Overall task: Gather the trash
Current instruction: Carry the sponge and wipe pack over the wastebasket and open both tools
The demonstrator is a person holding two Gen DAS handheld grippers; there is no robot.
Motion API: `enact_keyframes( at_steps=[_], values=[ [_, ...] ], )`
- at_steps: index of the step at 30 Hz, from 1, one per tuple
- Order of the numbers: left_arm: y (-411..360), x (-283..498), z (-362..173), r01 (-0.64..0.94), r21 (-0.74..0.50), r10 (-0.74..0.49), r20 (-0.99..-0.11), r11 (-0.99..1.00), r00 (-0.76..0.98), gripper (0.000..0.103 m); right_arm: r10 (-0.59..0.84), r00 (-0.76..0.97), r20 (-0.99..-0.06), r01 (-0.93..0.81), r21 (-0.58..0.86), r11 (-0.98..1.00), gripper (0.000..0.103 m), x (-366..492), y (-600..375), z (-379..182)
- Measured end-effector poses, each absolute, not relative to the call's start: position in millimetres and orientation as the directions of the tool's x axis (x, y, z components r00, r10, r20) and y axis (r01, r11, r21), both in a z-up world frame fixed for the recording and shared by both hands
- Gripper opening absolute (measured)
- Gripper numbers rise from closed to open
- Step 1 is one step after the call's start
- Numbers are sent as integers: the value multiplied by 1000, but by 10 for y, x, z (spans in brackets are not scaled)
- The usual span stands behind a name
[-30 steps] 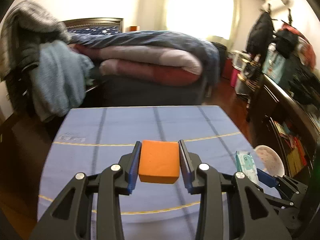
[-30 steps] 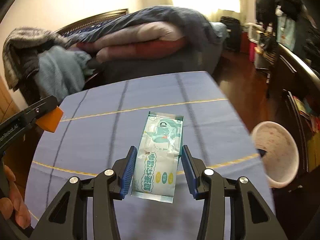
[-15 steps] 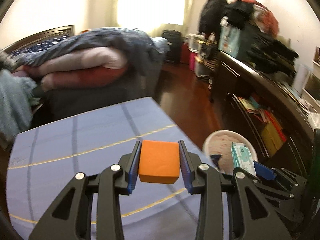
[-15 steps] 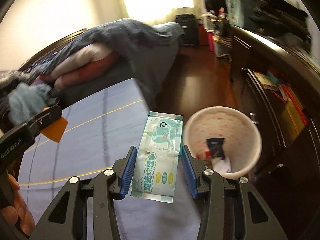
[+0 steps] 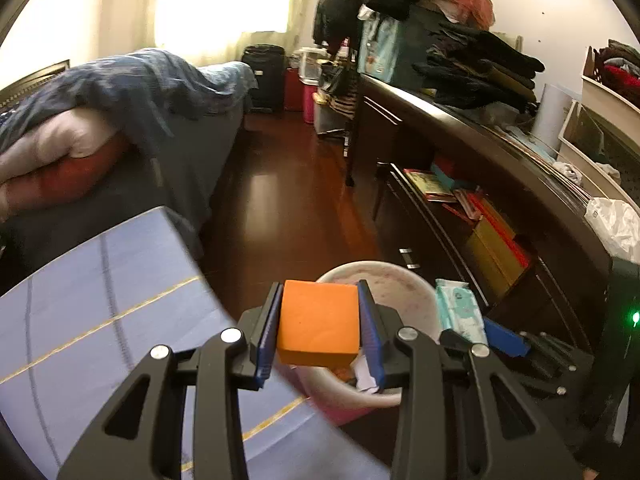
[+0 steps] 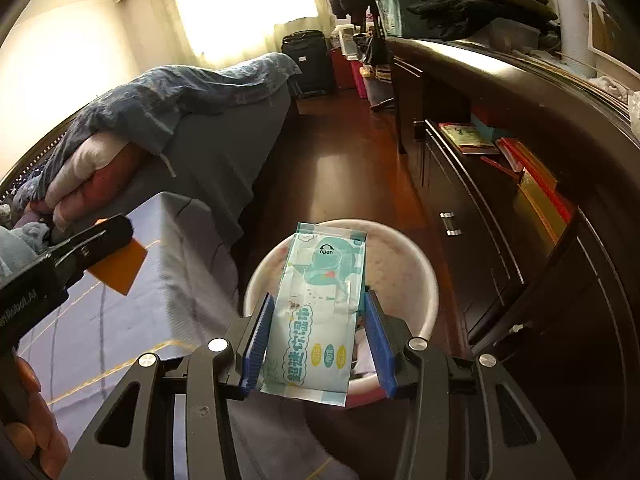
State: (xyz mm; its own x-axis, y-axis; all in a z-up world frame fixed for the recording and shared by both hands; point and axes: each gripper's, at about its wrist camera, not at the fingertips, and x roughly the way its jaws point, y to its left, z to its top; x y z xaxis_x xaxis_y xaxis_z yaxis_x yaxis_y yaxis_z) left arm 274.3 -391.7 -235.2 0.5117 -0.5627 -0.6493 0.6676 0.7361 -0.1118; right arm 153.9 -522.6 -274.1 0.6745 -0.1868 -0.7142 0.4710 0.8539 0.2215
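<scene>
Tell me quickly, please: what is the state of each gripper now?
Left gripper: closed on the orange rectangular foam block.
Right gripper: closed on the pale green plastic pack of wet wipes.

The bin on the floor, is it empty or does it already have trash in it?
Not empty. The bin holds some scraps: white paper shows at its bottom. How full it is cannot be told, since the wipes pack hides much of it.

Orange block [image 5: 319, 322], wipes pack [image 6: 320, 312], above bin [image 6: 416, 268]
</scene>
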Motion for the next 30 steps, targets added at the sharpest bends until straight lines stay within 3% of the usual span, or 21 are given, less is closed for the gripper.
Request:
enact_keyframes(
  at_steps=[7,9,11,14,21,30],
  values=[
    [-4414,2884,-2534,697,-118,-574,-672,707,468,38,-200,656,-728,490,209,847,46,1659,-5474,-2926],
    [-4482,2938,-2577,693,-129,-574,-677,709,461,44,-200,650,-733,496,209,843,47,1698,-5536,-2986],
    [-4541,2994,-2613,688,-142,-576,-677,712,457,58,-213,642,-737,506,198,839,48,1747,-5598,-3045],
    [-4576,3067,-2655,682,-153,-580,-675,715,456,65,-221,637,-739,515,194,835,55,1812,-5675,-3125],
    [-4420,3131,-2662,651,-149,-556,-678,744,481,70,-226,621,-750,520,179,835,67,1858,-5691,-3200],
    [-3968,3010,-2474,581,-62,-470,-660,812,587,90,-267,610,-746,525,129,841,85,1774,-5355,-2961]
  ],
)
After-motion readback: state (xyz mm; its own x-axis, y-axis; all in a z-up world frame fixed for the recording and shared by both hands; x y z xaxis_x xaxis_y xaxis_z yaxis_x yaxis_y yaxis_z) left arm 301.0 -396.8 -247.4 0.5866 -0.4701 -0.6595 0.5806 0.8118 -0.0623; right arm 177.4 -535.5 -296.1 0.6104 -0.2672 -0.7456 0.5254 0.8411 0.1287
